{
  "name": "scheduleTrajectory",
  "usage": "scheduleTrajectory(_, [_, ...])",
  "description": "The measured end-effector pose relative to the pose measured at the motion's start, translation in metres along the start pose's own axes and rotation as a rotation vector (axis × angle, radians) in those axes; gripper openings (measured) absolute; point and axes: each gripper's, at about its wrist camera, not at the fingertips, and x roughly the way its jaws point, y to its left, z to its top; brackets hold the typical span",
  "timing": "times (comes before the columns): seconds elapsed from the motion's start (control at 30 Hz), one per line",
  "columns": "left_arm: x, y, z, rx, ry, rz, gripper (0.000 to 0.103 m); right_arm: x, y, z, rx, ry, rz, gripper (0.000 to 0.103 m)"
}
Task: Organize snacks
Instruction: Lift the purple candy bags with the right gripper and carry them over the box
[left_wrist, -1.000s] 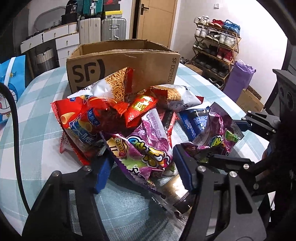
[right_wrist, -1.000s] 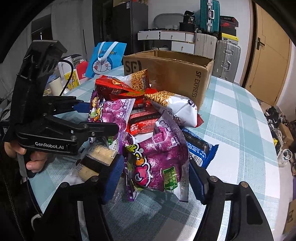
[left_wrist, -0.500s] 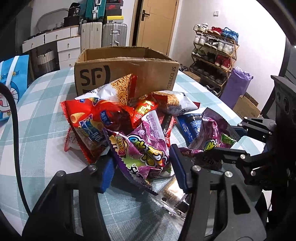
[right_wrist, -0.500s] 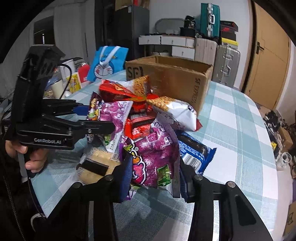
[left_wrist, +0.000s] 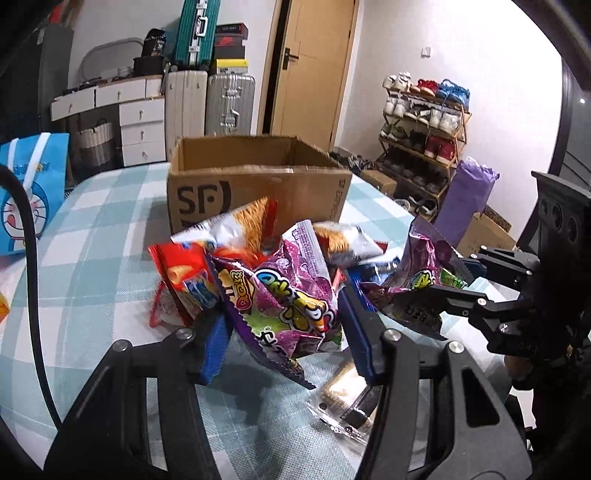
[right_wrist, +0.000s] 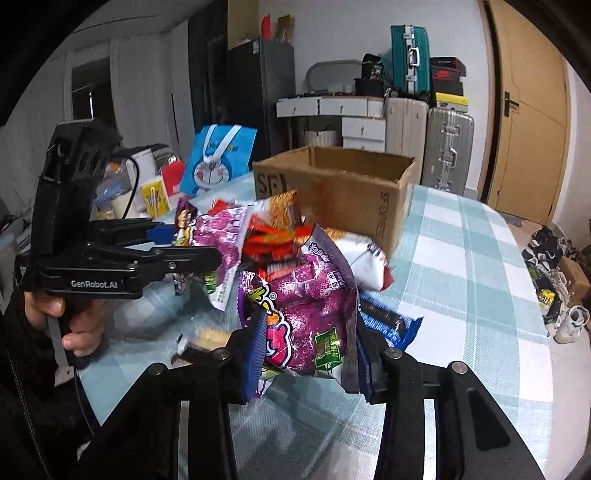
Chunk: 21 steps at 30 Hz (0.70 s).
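A pile of snack bags lies on the checked tablecloth in front of an open SF cardboard box (left_wrist: 258, 177), which also shows in the right wrist view (right_wrist: 332, 184). My left gripper (left_wrist: 284, 332) is shut on a purple snack bag (left_wrist: 284, 295) and holds it off the table. My right gripper (right_wrist: 310, 343) is shut on a second purple snack bag (right_wrist: 310, 302), also lifted. Each gripper appears in the other's view, the right (left_wrist: 458, 280) and the left (right_wrist: 184, 243). Red (left_wrist: 184, 273) and white (left_wrist: 236, 225) bags stay in the pile.
A clear-wrapped cracker pack (left_wrist: 347, 402) and a blue bag (right_wrist: 388, 321) lie on the table near me. A blue Doraemon bag (left_wrist: 26, 199) and cups stand at the left edge. Suitcases, drawers, a door and a shoe rack (left_wrist: 424, 125) are behind.
Both grippers closed on their purple bags and lifted them up off the pile. The views rose and tilted toward the box.
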Motion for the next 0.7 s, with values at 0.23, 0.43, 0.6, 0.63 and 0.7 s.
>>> scheduleTrajectory(0.23, [-0.026, 0.0, 0.017, -0.008, -0.054, 0.02, 0.052, -0.011, -0.008, 0.015, 0.057, -0.064, -0.029, 0.041])
scheduleTrajectory(0.43, [-0.044, 0.007, 0.037, -0.008, -0.1, 0.051, 0.052, -0.017, -0.02, 0.034, 0.109, -0.109, -0.057, 0.041])
scheduleTrajectory(0.6, [-0.051, 0.011, 0.06, -0.006, -0.132, 0.07, 0.053, -0.018, -0.028, 0.047, 0.139, -0.132, -0.075, 0.041])
scheduleTrajectory(0.63, [-0.053, 0.012, 0.064, -0.007, -0.136, 0.072, 0.052, -0.018, -0.029, 0.051, 0.145, -0.136, -0.081, 0.041])
scheduleTrajectory(0.7, [-0.055, 0.016, 0.073, -0.008, -0.143, 0.076, 0.052, -0.017, -0.033, 0.057, 0.161, -0.142, -0.084, 0.041])
